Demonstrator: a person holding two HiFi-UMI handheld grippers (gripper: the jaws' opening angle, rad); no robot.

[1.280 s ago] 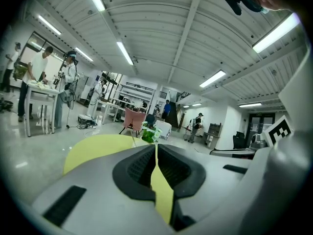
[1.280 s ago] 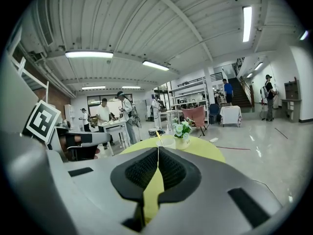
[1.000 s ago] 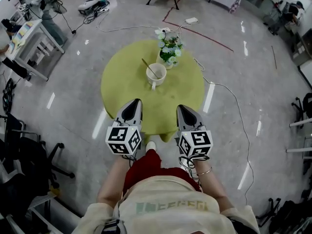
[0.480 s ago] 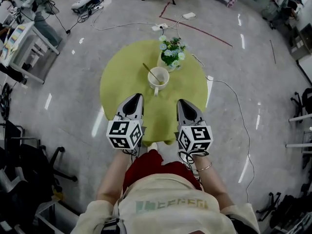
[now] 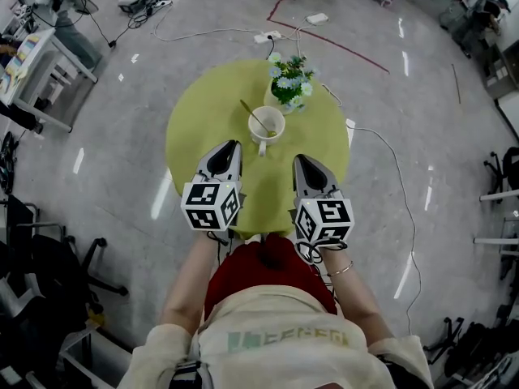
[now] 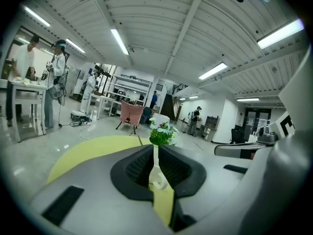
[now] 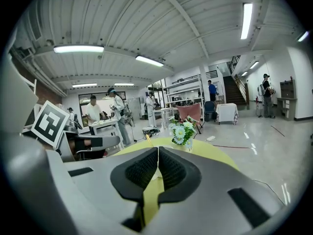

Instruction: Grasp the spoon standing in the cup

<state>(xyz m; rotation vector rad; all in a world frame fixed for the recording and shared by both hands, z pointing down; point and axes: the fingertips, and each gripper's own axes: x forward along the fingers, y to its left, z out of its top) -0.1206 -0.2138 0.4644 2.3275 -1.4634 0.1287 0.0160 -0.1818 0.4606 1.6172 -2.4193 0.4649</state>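
Observation:
A white cup (image 5: 266,126) stands near the middle of the round green table (image 5: 203,128), and a spoon (image 5: 255,115) leans out of it to the upper left. My left gripper (image 5: 227,146) is just short of the cup, at its lower left, shut and empty. My right gripper (image 5: 298,159) hovers at the cup's lower right, also shut and empty. In the left gripper view the jaws (image 6: 156,146) leave only a thin slit, through which the cup (image 6: 157,178) shows. In the right gripper view the spoon's tip (image 7: 146,137) rises just above the shut jaws (image 7: 158,148).
A pot of white and blue flowers (image 5: 289,83) stands on the table right behind the cup. Cables and a power strip (image 5: 268,36) lie on the floor beyond. A white desk (image 5: 40,63) is at the far left and office chairs (image 5: 49,274) at the near left.
Both grippers have moved forward over the table towards the cup. Their jaws have stayed shut, and the cup and spoon have not moved.

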